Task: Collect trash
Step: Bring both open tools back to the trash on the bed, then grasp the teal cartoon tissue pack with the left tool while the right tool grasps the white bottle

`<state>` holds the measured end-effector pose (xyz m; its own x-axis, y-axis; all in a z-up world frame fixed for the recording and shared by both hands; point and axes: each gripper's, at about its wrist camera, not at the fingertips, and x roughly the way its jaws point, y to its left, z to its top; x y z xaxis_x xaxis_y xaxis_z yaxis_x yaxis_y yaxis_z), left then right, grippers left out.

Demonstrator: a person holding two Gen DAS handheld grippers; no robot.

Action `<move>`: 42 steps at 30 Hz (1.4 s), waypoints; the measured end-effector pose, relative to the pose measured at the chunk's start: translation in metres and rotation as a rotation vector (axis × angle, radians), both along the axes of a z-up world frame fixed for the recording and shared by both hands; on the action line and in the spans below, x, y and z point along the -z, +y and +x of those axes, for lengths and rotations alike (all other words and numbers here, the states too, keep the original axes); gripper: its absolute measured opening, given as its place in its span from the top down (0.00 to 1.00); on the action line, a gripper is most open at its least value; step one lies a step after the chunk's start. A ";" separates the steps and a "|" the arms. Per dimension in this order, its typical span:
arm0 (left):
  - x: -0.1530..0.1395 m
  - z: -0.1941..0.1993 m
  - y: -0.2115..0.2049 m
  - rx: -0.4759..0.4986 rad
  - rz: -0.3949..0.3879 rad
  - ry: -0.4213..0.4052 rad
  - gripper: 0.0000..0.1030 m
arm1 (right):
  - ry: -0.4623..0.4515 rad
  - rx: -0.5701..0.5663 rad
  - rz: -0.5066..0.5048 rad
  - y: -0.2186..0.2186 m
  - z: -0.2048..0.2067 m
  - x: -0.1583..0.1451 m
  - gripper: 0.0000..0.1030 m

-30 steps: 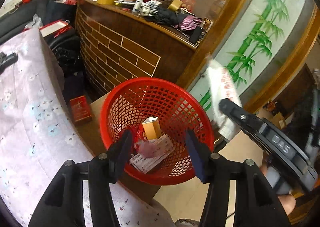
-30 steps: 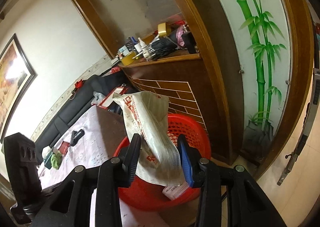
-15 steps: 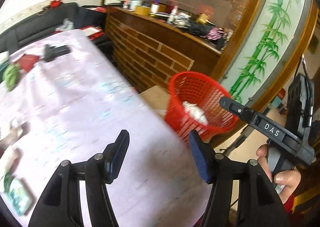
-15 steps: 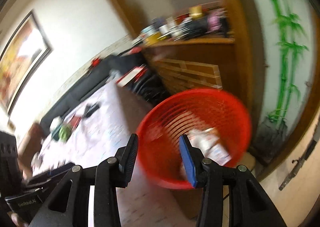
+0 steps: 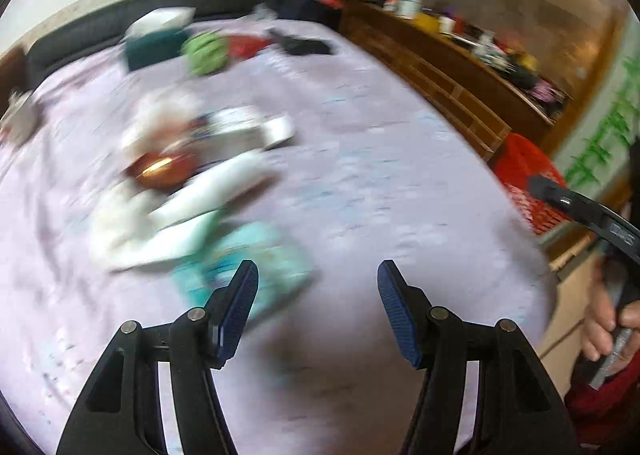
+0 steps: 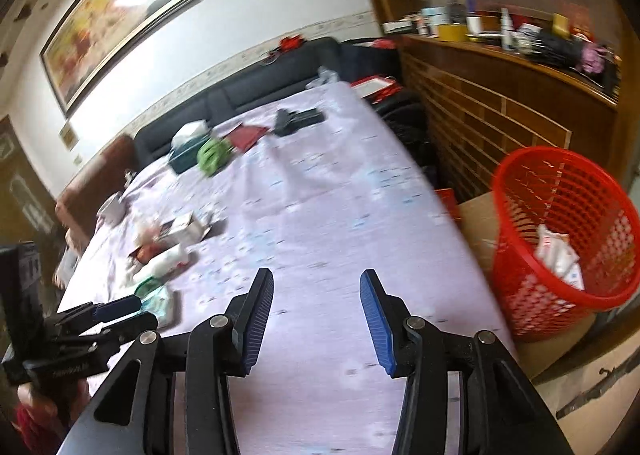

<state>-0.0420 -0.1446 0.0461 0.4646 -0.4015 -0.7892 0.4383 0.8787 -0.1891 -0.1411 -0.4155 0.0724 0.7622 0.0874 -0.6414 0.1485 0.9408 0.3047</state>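
My left gripper [image 5: 318, 279] is open and empty above the lilac tablecloth [image 5: 380, 183]. Blurred trash lies ahead of it: a teal packet [image 5: 256, 251], white wrappers [image 5: 180, 215] and a red-brown packet [image 5: 160, 171]. My right gripper [image 6: 316, 295] is open and empty over the cloth [image 6: 320, 207]. The red mesh basket [image 6: 568, 231] stands off the table's right edge with white wrappers [image 6: 556, 255] inside. It also shows in the left wrist view [image 5: 528, 179]. The trash pile [image 6: 168, 251] lies at the left in the right wrist view, beside the left gripper [image 6: 120, 305].
A green object [image 6: 214, 153], a teal tissue box [image 6: 186, 159], a red folder [image 6: 248, 135] and a black device [image 6: 298, 119] lie at the table's far end. A dark sofa [image 6: 260, 87] runs behind. A cluttered wooden counter [image 6: 500, 71] stands on the right.
The right gripper let the white wrapper drop into the basket and swung left over the table. The left gripper turned from the basket to the trash pile.
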 end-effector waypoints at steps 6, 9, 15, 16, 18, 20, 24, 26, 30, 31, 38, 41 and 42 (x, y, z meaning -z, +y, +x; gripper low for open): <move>0.024 0.036 0.040 -0.047 -0.066 0.062 0.41 | 0.025 -0.067 -0.011 0.035 0.014 0.006 0.52; 0.024 0.039 0.036 0.003 -0.093 0.060 0.30 | 0.033 -0.087 -0.021 0.046 0.017 0.006 0.52; 0.027 0.042 0.020 0.026 -0.032 0.019 0.30 | 0.042 -0.073 -0.033 0.042 0.013 0.006 0.52; 0.030 0.043 0.020 0.030 -0.025 0.028 0.30 | 0.045 -0.069 -0.031 0.041 0.013 0.006 0.52; 0.034 0.041 0.018 0.036 -0.003 0.031 0.30 | 0.049 -0.060 -0.028 0.036 0.013 0.007 0.52; 0.033 0.033 0.016 0.061 0.001 0.038 0.30 | 0.050 -0.058 -0.019 0.035 0.013 0.007 0.52; 0.033 0.015 0.013 0.101 -0.017 0.073 0.30 | 0.049 -0.071 -0.011 0.036 0.013 0.008 0.52; 0.034 0.005 0.011 0.106 -0.010 0.071 0.29 | 0.050 -0.079 -0.011 0.037 0.013 0.008 0.52; 0.036 -0.005 0.001 0.105 0.054 0.016 0.28 | 0.050 -0.093 -0.013 0.041 0.014 0.009 0.52; 0.037 -0.004 -0.002 0.091 0.065 0.002 0.28 | 0.051 -0.096 -0.014 0.042 0.015 0.010 0.52; 0.036 -0.004 0.001 0.005 0.097 -0.065 0.67 | 0.056 -0.144 -0.034 0.059 0.022 0.009 0.52; 0.030 -0.011 0.022 -0.045 0.029 -0.073 0.70 | 0.063 -0.185 -0.031 0.067 0.032 0.008 0.52; 0.028 -0.014 0.030 -0.069 0.016 -0.084 0.70 | 0.074 -0.215 -0.015 0.072 0.039 0.008 0.52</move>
